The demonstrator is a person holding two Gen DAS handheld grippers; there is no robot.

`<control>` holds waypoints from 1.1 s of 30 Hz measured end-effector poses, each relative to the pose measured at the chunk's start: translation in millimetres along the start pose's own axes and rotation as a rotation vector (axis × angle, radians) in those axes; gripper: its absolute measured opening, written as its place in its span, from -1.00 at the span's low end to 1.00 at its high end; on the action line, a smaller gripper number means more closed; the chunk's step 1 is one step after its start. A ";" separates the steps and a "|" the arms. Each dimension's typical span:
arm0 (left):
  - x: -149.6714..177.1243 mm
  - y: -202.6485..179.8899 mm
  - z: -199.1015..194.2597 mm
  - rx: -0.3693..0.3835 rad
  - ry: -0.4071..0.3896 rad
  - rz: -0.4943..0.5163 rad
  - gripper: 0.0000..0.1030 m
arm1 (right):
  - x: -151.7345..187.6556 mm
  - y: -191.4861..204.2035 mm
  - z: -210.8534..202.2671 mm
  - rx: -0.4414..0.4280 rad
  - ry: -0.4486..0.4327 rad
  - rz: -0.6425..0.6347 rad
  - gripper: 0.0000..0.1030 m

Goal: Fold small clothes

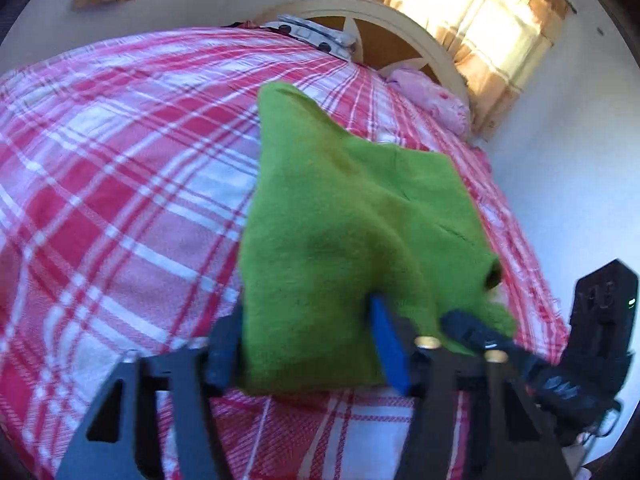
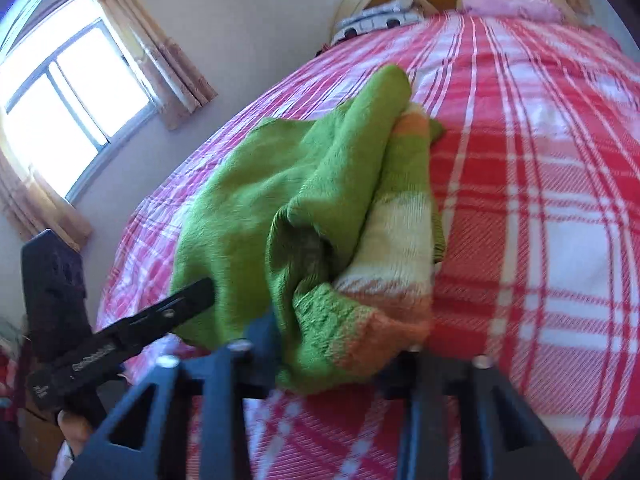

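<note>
A small green knitted garment (image 1: 340,208) hangs over the red and white plaid bedspread (image 1: 120,168). My left gripper (image 1: 308,344) is shut on its near edge, the cloth draped between the fingers. In the right wrist view the same garment (image 2: 280,184) shows orange, white and yellow stripes on its inner side (image 2: 400,232). My right gripper (image 2: 340,352) is shut on its bunched near edge. The right gripper shows in the left wrist view (image 1: 472,328) and the left gripper in the right wrist view (image 2: 188,300), each touching the garment's edge.
A curved wooden headboard (image 1: 400,24) stands at the far end with a pink cloth (image 1: 432,100) and a patterned pillow (image 1: 316,34). Curtained windows (image 1: 480,12) (image 2: 68,92) are on the walls. The bed edge drops off at the right (image 1: 532,264).
</note>
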State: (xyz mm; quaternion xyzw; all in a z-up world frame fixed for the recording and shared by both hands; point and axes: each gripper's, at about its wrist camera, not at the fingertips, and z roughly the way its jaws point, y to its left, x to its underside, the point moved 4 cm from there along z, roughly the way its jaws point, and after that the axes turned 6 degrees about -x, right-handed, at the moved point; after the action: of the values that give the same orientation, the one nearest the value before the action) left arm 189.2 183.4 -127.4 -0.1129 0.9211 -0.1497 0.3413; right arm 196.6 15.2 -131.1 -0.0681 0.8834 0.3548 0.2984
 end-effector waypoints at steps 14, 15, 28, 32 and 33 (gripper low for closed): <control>26.7 10.5 -21.1 -0.189 0.005 0.075 0.25 | 37.7 -9.3 -34.4 -0.004 -0.037 0.126 -0.35; 26.7 9.1 -27.5 -0.223 -0.018 0.096 0.24 | 39.6 -3.3 -44.5 0.018 -0.061 0.105 -0.35; 43.8 -27.5 -116.4 -0.435 -0.277 0.243 1.00 | 53.5 90.1 -159.3 0.353 -0.502 -0.236 0.58; 52.0 -34.6 -135.1 -0.387 -0.324 0.253 1.00 | 68.1 107.8 -162.8 0.362 -0.508 -0.253 0.58; 52.9 -37.2 -136.9 -0.385 -0.325 0.254 1.00 | 70.7 111.0 -164.5 0.368 -0.504 -0.257 0.58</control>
State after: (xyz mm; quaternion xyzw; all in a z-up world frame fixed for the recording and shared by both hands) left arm 63.2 159.6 -46.9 -0.0820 0.8725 0.0921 0.4727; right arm 23.5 -6.1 -12.9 -0.0340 0.8152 0.1546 0.5572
